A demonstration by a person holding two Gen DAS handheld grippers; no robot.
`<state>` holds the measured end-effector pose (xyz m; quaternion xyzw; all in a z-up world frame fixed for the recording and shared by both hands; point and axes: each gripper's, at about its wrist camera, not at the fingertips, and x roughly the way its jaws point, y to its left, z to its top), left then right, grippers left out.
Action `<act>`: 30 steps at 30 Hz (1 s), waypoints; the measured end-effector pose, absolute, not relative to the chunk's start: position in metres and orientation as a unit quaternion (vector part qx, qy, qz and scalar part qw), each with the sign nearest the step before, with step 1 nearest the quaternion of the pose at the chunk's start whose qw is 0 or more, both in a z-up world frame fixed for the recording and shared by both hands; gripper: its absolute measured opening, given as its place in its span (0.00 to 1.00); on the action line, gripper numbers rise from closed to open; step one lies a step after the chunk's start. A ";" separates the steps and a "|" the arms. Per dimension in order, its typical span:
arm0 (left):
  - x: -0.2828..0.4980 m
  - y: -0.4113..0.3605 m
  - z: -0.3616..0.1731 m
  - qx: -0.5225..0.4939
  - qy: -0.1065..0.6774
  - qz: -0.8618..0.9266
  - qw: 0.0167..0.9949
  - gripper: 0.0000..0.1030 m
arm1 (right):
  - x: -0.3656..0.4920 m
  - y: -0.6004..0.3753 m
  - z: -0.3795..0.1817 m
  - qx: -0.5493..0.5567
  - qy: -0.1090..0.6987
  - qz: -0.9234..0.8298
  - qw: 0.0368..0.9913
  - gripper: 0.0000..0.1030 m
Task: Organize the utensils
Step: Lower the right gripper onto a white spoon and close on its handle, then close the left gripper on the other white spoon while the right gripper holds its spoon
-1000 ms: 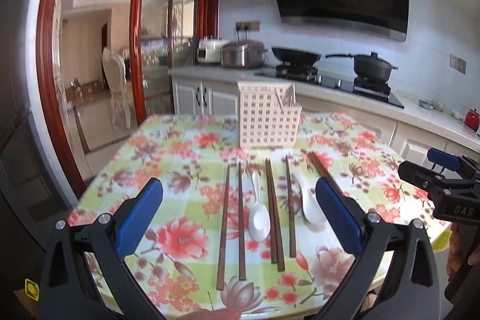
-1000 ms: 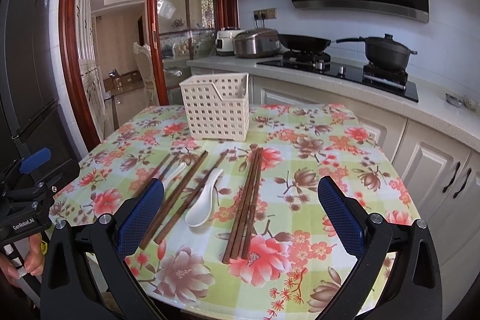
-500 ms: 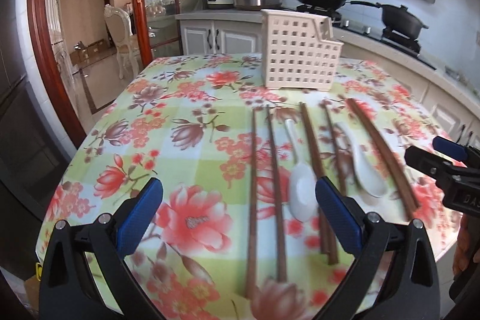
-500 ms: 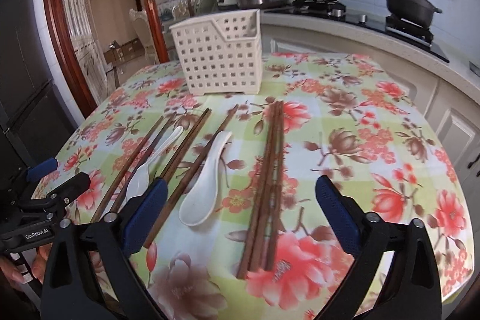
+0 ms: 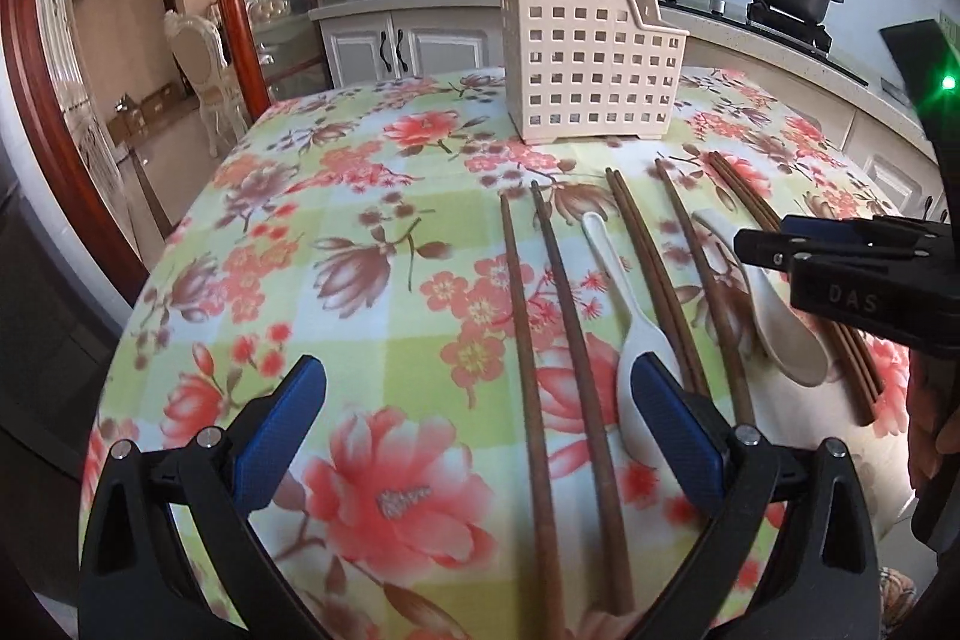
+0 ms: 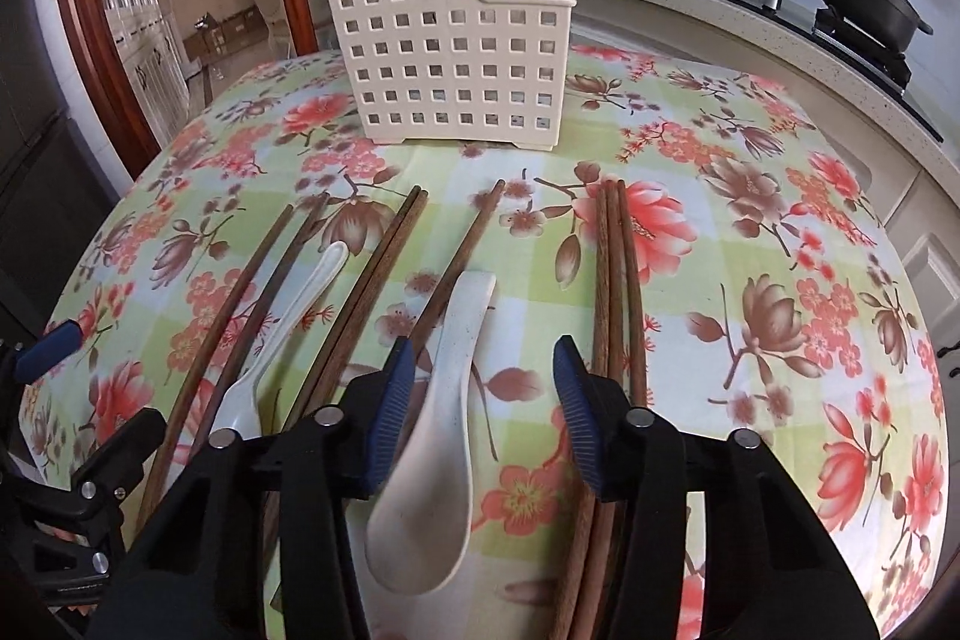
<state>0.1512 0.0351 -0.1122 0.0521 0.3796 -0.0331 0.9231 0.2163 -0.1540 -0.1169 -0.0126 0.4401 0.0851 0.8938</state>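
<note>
The wide white spoon [image 6: 429, 436] is lying flat on the flowered desk [image 6: 780, 232], bowl toward the camera, handle pointing at the perforated white caddy [image 6: 456, 40] standing upright at the far side. The right tongs [image 6: 480, 412] are closing around it, pads either side of the handle but not yet pressing, as far as the right wrist view shows. The risk I judge greatest: the glazed handle is smooth and tapering, so the pads may be squeezing it out forward instead of gripping it. A single brown chopstick [image 6: 462, 256] is running just beside the left pad, touching or nearly touching the spoon (I cannot tell which), and a bundle of chopsticks [image 6: 612, 292] is sitting right by the other pad, so either could be getting caught or dragged along. The left tongs [image 5: 480, 430] are hanging spread wide and empty over a pair of chopsticks [image 5: 540, 328], with the slimmer spoon [image 5: 630, 334] under one pad. With both tongs working close together, a collision is looking possible.
</note>
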 end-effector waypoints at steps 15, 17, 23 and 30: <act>0.171 0.051 -0.115 -0.019 0.406 -0.051 0.912 0.95 | 0.230 -0.144 -0.132 -0.027 0.455 0.069 0.887 0.18; 0.173 0.047 -0.114 -0.016 0.407 -0.054 0.912 0.95 | 0.230 -0.147 -0.132 -0.018 0.454 0.075 0.887 0.16; 0.187 0.023 -0.114 0.000 0.427 -0.081 0.901 0.95 | 0.227 -0.161 -0.127 0.018 0.449 0.093 0.888 0.16; 0.211 -0.009 -0.120 0.029 0.453 -0.112 0.884 0.75 | 0.226 -0.179 -0.114 0.048 0.431 0.102 0.895 0.16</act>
